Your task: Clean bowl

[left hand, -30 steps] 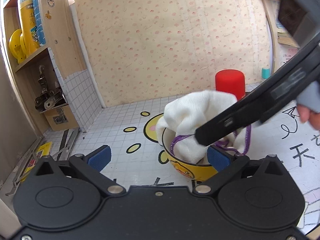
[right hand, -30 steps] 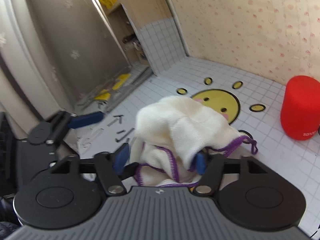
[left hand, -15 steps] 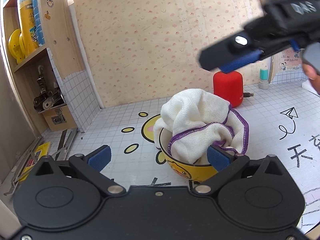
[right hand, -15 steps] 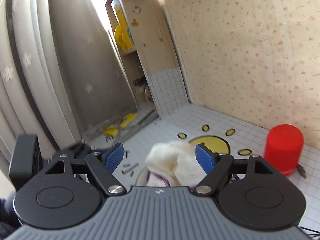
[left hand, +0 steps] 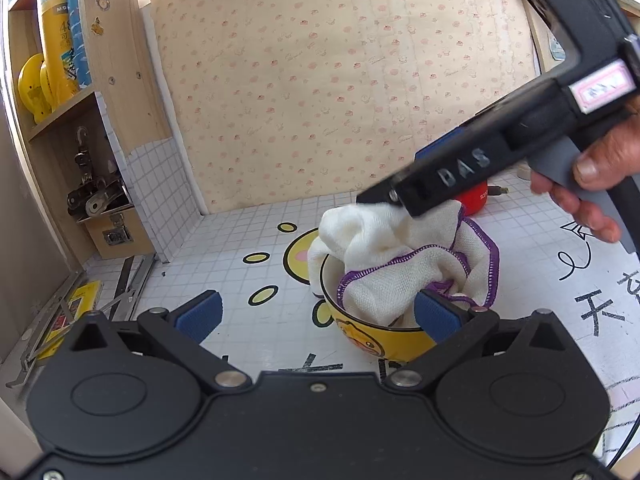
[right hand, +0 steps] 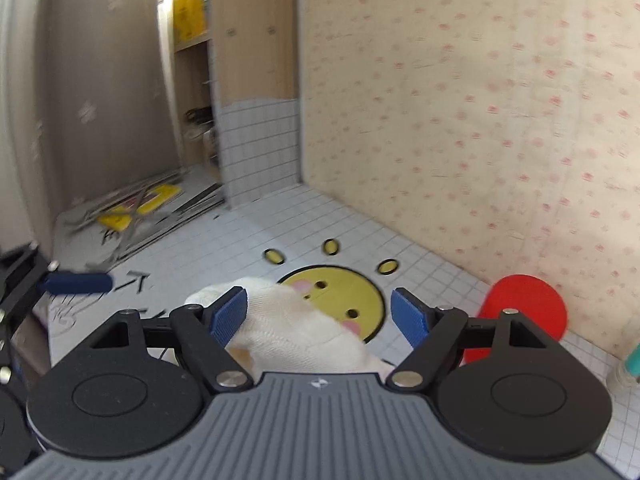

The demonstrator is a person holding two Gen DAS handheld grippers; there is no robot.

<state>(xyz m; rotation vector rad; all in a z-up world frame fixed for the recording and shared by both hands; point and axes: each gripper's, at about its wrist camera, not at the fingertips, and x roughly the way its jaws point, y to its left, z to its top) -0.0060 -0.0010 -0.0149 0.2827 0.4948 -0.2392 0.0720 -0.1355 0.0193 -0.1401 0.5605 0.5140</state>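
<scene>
Two grippers showed, each with its jaws spread wide and grasping nothing. From the left view, the left gripper (left hand: 316, 314) sat low and near, its right blue pad at the near rim of the bowl (left hand: 372, 342), its left pad over bare tile. The bowl, yellow with a duck print, stood on the tiled surface (left hand: 248, 228) right of centre, partly over a smiley face (left hand: 298, 254) printed there. A white cloth (left hand: 400, 264) with purple stitching was heaped in it and spilled over the rim, hiding the inside.

The right gripper (right hand: 318, 314), held by a hand (left hand: 600, 176), reached in from the upper right, its tip right at the top of the cloth; whether it touched could not be told. Its body covered most of a red can (left hand: 474, 200) behind the bowl. In its own blurred view the cloth bulged up between its released jaws, with the left pad just beside it and the right pad clear of it; the bowl was hidden under cloth and gripper body.

At far left stood a wooden shelf (left hand: 116, 60) with yellow containers, a metal clamp below, and metal strips with a yellow card on the floor by it. Patterned wallpaper (left hand: 340, 80) closed off the back. Black doodles at right were cut off by the frame.
</scene>
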